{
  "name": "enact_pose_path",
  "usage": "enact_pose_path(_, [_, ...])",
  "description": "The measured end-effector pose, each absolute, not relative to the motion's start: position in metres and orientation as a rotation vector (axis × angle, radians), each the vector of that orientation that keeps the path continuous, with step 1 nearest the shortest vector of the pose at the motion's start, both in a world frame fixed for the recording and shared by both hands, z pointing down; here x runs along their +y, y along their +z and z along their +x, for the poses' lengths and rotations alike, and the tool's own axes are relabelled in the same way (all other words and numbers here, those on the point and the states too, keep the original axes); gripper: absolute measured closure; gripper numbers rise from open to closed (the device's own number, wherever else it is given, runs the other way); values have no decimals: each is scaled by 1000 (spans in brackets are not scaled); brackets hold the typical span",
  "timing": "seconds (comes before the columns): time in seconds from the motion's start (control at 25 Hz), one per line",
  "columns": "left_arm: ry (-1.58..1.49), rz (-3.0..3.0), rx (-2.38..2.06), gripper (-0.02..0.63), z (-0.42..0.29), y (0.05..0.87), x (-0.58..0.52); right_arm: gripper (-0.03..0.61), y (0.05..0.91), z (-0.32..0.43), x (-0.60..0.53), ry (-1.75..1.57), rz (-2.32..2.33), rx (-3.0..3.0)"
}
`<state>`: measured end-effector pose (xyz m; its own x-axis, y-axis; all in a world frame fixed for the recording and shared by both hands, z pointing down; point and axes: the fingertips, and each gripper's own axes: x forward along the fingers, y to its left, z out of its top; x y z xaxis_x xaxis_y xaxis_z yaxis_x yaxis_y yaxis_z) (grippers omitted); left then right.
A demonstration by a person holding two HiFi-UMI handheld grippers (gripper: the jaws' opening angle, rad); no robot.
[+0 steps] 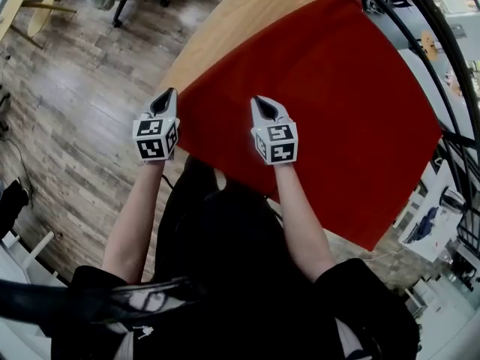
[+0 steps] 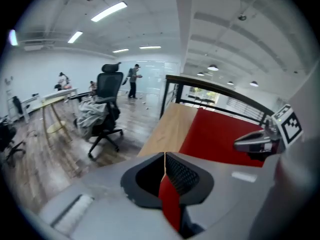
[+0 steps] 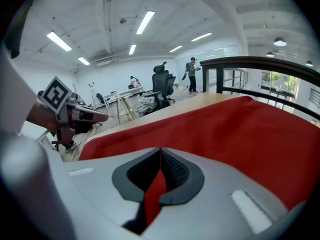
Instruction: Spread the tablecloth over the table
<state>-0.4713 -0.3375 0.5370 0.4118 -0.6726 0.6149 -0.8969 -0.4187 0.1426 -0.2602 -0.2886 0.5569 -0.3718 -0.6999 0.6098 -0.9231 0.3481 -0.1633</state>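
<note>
A red tablecloth lies over most of the wooden table, and a bare strip of wood shows along the table's left side. My left gripper is at the cloth's near left corner, shut on a fold of the tablecloth that runs between its jaws. My right gripper is a little to the right along the near edge. It is likewise shut on a pinch of the tablecloth. Each gripper shows in the other's view: the right gripper and the left gripper.
A black office chair piled with grey cloth stands on the wood floor to the left. A dark railing runs beyond the table's far side. People stand far off. Desks and stools line the left wall.
</note>
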Motion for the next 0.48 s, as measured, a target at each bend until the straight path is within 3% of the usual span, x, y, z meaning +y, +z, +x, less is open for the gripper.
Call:
enact_pose_path(0.24, [658,2522,-839,556,-319,530,-418,566,535,-209,-351,691,1679,-2054])
enact_pose_path(0.4, [695,2603,-646,494,-245,534,-456,566,519,-187,-388,705,1799,-2032])
enact_pose_path(0.48, [734,2621,-583,428,-214,542,-473,566,511,-176,-406,721,1845,-2023])
